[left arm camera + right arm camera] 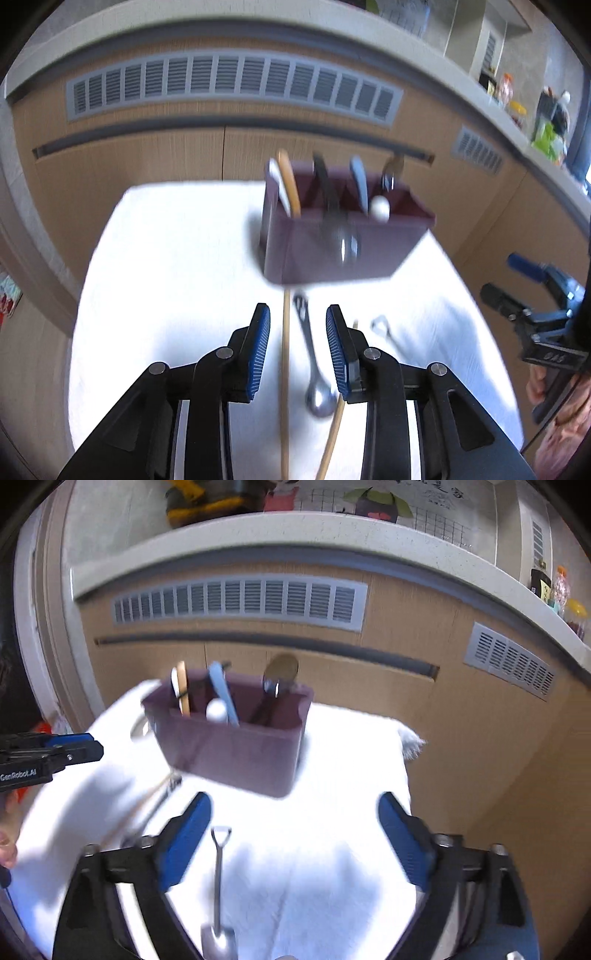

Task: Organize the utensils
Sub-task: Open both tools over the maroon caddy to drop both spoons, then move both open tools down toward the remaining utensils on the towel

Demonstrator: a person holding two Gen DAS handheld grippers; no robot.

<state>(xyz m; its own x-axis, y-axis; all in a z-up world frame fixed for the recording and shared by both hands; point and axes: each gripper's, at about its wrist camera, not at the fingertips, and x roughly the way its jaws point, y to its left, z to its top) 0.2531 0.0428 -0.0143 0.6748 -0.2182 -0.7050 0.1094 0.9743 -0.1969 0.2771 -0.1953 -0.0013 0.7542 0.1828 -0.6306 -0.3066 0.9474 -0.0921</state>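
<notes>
A maroon utensil holder point(332, 254) point(236, 753) stands on the white cloth and holds chopsticks, a blue-handled piece and a gold spoon point(281, 670). A blurred black-handled spoon point(341, 236) shows against its near wall; whether it rests there I cannot tell. My left gripper point(298, 332) is partly open over a wooden chopstick point(284, 354) and a metal spoon point(317, 384) lying between its fingers, untouched by the pads. A second chopstick point(332, 435) lies beside them. My right gripper point(295, 830) stands wide open; a small shovel-shaped spoon point(218, 886) lies by its left finger.
The white cloth point(177, 258) covers a small table. Behind it runs a wooden cabinet with a vent grille point(240, 602) under a counter that carries bottles point(546, 122). The right gripper point(513, 291) and a hand point(543, 380) show at the right edge of the left wrist view.
</notes>
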